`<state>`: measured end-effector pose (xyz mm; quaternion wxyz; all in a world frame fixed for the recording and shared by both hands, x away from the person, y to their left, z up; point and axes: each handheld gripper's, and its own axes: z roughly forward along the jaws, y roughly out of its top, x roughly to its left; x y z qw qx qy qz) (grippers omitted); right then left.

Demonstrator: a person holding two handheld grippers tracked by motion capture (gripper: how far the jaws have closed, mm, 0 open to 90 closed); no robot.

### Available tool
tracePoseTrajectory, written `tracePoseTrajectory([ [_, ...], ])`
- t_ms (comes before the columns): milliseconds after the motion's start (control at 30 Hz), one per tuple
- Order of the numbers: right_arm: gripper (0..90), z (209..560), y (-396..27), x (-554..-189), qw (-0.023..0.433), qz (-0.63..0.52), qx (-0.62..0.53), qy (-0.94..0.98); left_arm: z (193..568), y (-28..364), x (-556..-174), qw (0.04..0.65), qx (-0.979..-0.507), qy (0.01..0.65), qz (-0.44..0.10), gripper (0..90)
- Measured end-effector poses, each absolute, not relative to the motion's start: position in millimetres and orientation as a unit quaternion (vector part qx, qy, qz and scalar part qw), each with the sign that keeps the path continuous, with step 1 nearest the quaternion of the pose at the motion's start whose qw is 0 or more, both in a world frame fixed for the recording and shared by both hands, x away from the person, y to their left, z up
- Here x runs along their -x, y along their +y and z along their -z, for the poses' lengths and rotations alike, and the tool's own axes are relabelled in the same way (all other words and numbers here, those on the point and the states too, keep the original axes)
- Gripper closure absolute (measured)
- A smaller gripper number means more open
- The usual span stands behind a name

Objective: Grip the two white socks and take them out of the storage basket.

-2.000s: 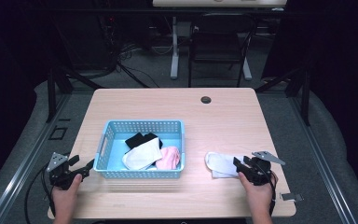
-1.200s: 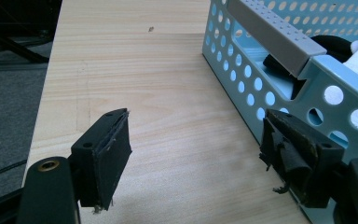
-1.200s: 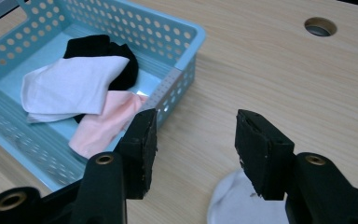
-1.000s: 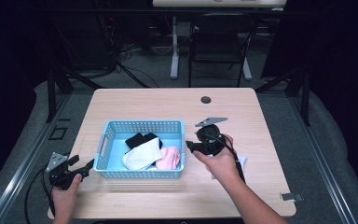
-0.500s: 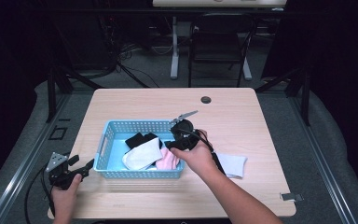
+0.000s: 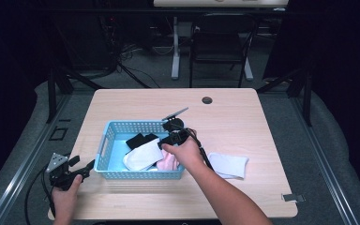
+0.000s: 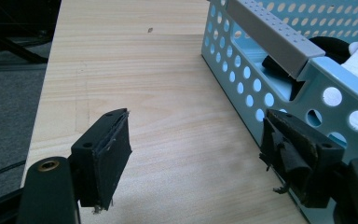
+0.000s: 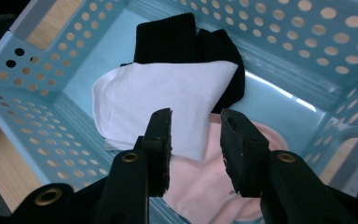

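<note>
**A:** Where is the folded white cloth sock (image 8: 168, 100)?

**B:** In the light blue plastic basket with holes (image 6: 117, 129), on top of a black sock (image 8: 186, 42) and a soft pink sock (image 8: 205, 186).

**A:** How will it feel?

**B:** Light, soft and floppy, I think. Pinch its near edge.

**A:** And the right claw (image 8: 195, 140)?

**B:** It has been closing, but it's partly spread and empty, just above the white sock. The left claw (image 7: 205, 154) is spread wide beside the basket.

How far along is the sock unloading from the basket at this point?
One white sock already lies on the table beside the blue basket. The right gripper, jaws closing but empty, hangs over the basket's white sock. Pink and black socks remain.
</note>
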<state>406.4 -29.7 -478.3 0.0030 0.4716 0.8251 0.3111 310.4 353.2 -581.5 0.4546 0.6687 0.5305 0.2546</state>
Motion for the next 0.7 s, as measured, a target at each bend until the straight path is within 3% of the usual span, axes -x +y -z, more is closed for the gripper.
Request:
tracePoseTrajectory([
  [700, 65.6, 513, 10, -428, -0.017, -0.227, -0.515, 0.827, 581, 354, -310, 0.454, -0.670, 0.530, -0.253, 24.0],
])
